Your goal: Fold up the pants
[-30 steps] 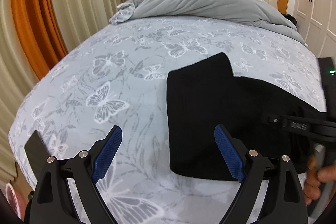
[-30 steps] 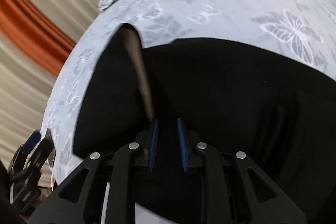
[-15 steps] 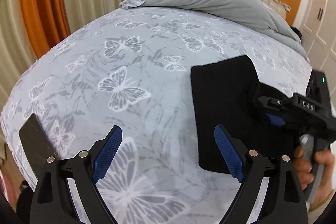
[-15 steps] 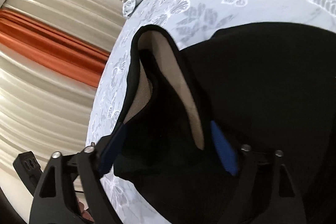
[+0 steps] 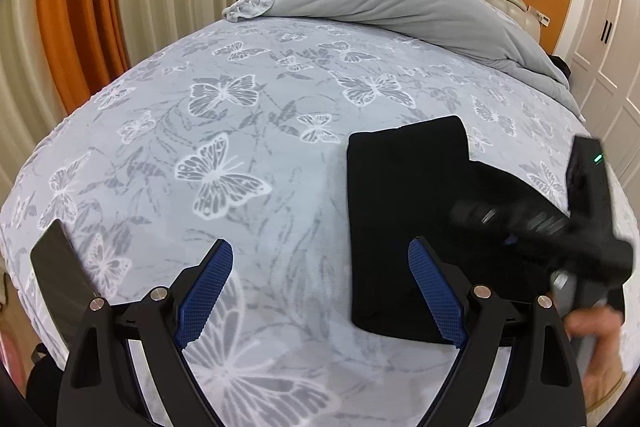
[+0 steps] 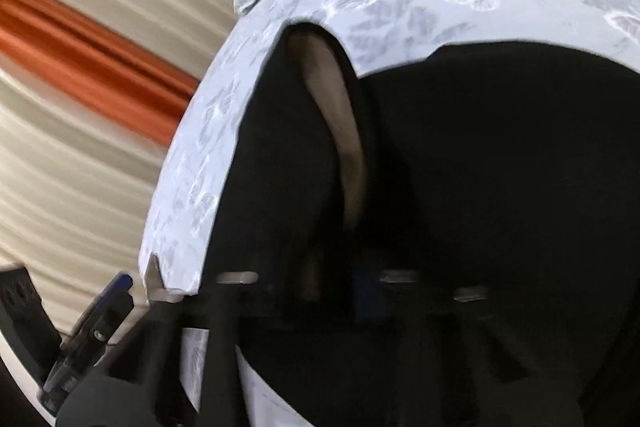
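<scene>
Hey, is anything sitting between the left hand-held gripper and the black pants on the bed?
Nothing visible: only bare butterfly bedspread separates the open left hand-held gripper from the pants. Its right finger already overlaps their near edge.

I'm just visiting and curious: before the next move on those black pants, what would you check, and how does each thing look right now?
1. Left gripper open, holding nothing: ok.
2. Right gripper grip on the pants: cannot tell, picture blurred.
3. Pants lying on the bed: ok.
4. Fold neat: not ok, tan lining showing.
5. Grippers apart: ok.
</scene>
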Motion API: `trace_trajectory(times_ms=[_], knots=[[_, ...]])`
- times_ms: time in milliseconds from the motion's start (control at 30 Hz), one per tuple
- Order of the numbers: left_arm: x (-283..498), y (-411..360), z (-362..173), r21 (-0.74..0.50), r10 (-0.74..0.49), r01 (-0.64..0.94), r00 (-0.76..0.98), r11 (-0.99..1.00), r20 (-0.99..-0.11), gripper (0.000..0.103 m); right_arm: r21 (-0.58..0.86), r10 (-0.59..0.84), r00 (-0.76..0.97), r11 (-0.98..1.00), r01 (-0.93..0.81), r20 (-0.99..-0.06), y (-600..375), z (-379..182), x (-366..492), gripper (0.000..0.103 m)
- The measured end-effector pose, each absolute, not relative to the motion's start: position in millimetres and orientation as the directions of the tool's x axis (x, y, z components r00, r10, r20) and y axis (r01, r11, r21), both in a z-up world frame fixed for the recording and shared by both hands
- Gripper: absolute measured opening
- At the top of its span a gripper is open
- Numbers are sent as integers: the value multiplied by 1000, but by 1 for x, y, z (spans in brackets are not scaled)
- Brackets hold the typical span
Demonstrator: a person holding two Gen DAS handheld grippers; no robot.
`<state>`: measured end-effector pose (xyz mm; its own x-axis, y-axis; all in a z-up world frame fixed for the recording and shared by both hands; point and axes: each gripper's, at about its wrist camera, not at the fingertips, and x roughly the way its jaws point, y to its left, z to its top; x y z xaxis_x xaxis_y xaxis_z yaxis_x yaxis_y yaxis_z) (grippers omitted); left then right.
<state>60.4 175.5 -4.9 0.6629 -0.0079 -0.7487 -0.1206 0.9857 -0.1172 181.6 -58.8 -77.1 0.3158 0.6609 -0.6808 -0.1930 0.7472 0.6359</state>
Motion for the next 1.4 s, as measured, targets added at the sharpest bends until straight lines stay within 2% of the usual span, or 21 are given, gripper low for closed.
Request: trace_trajectory(times_ms=[100,233,367,500,633,733,800,833,933,967,1000,1067,1233,1300,1333,1367,1400], knots=[[63,171,-2,-132,-23,-114,668,985,-744,87,608,655,380,753,-253,-653,-59,-46,172,17],[65,161,5,-196,-93,-77,677,978,-730,87,521,606,550,789,-325,-574,-93,30,142,17],[65,136,13,-271,-204,7,677,963,-707,87,480,508,670,841,-250,-541,-180,61,106,17],[65,101,9,-311,-288,81,642,947,-711,87,464,356,735,884,-64,-577,-278,54,66,17],[67,67,-3,-358,-370,140,580,923,-726,87,348,128,699,920,180,-703,-362,19,41,17],[71,41,-14,-366,-394,167,552,916,-735,87,388,156,638,890,241,-754,-384,-22,39,18],[73,24,-20,-339,-379,178,551,924,-744,87,406,191,615,885,230,-765,-387,-41,35,26],[75,17,-23,-328,-373,183,551,927,-746,87,406,192,622,887,222,-759,-388,-43,31,26],[83,8,-33,-308,-351,172,549,936,-758,87,376,156,646,901,218,-747,-383,-30,26,33],[87,6,-38,-307,-346,164,537,937,-769,87,374,146,654,900,224,-742,-382,-25,24,43],[90,6,-42,-312,-350,164,524,936,-777,87,391,149,666,891,231,-731,-384,-20,22,68],[97,2,-53,-335,-370,162,481,928,-795,87,430,162,677,868,249,-718,-403,-17,17,88],[114,-6,-79,-402,-430,155,397,902,-811,87,528,302,599,813,244,-742,-406,-46,43,88],[120,-11,-87,-436,-469,176,374,883,-800,86,500,294,554,825,265,-779,-395,-66,53,69],[122,-15,-86,-431,-479,208,386,878,-788,81,476,274,554,841,259,-786,-390,-68,55,65],[123,-17,-85,-461,-524,250,378,852,-763,45,468,269,573,853,231,-774,-381,-60,55,44],[125,-17,-85,-490,-553,256,358,833,-752,26,468,271,579,856,221,-769,-377,-53,53,36]])
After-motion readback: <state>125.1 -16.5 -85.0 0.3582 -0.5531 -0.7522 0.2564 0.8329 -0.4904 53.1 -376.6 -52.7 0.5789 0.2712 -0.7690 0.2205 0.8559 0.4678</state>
